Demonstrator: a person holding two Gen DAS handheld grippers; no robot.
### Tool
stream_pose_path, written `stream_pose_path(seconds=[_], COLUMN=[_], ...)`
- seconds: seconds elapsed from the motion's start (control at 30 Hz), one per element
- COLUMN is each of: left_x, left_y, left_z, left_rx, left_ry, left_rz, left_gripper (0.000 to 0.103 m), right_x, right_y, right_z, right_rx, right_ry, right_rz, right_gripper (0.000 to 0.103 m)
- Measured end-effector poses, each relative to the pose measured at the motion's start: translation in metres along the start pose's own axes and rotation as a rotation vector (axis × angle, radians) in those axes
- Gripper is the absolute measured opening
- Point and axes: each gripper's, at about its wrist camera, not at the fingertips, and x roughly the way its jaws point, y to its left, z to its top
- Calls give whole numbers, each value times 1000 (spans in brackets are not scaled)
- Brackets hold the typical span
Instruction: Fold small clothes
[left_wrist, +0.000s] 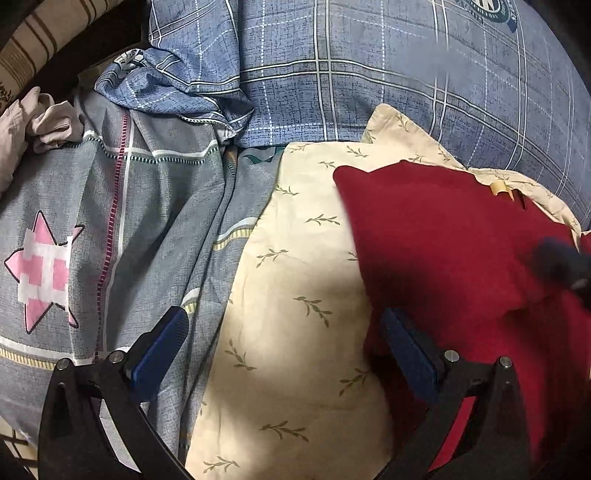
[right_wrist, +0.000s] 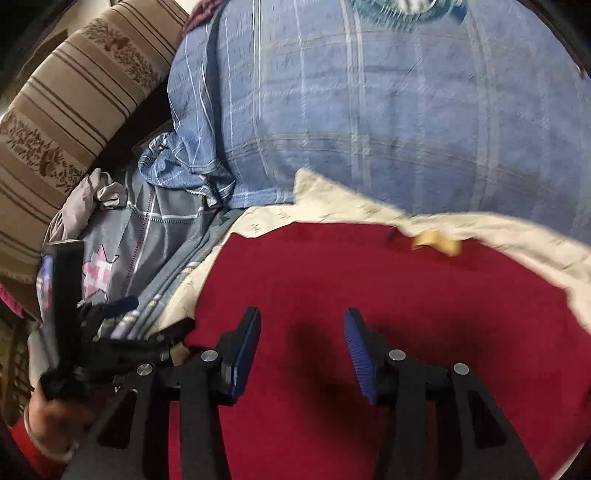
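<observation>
The red garment (left_wrist: 454, 243) (right_wrist: 369, 295) lies spread on a cream cloth with a small leaf print (left_wrist: 295, 295) (right_wrist: 332, 199), which itself lies on the bed. A small yellowish tag (left_wrist: 498, 187) (right_wrist: 436, 242) sits at the far edge of the garment, near the border of the cream cloth.

The left tongs (left_wrist: 284, 347) are wide apart and hold nothing. One blue pad is over the grey bedding, the other is at the near left edge of the red garment; the cream cloth shows between them. The right tongs (right_wrist: 301, 347) are also apart and hold nothing. They hang above the middle of the red garment, and their shadow falls on the fabric between the pads.

To the left of the cream cloth lies a grey quilt with a pink star (left_wrist: 44, 269) (right_wrist: 98, 275). Behind it is a blue checked pillow (left_wrist: 369, 66) (right_wrist: 369, 110), and at the far left a crumpled pale cloth (left_wrist: 33, 122) (right_wrist: 88, 199). A brown striped cushion (right_wrist: 66, 122) stands at the far left edge.
</observation>
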Motion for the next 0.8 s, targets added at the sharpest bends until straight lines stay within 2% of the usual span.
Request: stream_pose_path(seconds=[0.07, 0.1, 0.2, 0.33, 0.4, 0.43, 0.47, 0.5, 0.57, 0.7, 0.77, 0.8], left_x=[-4, -7, -12, -20, -20, -18, -17, -14, -4, 17, 22, 22], left_y=[6, 10, 21, 23, 14, 8, 4, -2, -14, -26, -25, -24], left_z=[1, 2, 6, 9, 12, 14, 15, 16, 17, 16, 15, 14], left_rx=[-10, -22, -88, -168, -177, -168, -159, -146, -118, -62, -72, -76], left_ry=[-7, -10, -27, -60, -66, -61, -55, -46, -24, 42, 56, 55], left_rz=[3, 3, -51, -167, -216, -231, -237, -241, -233, -151, -155, -158], left_gripper=[103, 103, 103, 103, 103, 103, 103, 103, 103, 103, 103, 103], right_x=[21, 34, 23, -7, -20, -33, -40, -51, -69, -85, -80, -75], right_y=[6, 12, 27, 12, 1, -13, -22, -43, -86, -168, -191, -205], right_z=[-7, -18, -32, -31, -28, -27, -25, -23, -23, -28, -27, -27], right_rx=[-2, -26, -136, -65, -40, -21, -7, 34, 142, 357, 423, 460], right_ry=[68, 127, 91, 78, 53, 19, 1, -31, -72, -106, -110, -93], right_rz=[9, -18, -77, -32, -57, -97, -124, -189, -289, -451, -466, -440], right_gripper=[45, 46, 48, 48, 49, 51, 58, 68, 74, 74, 75, 72])
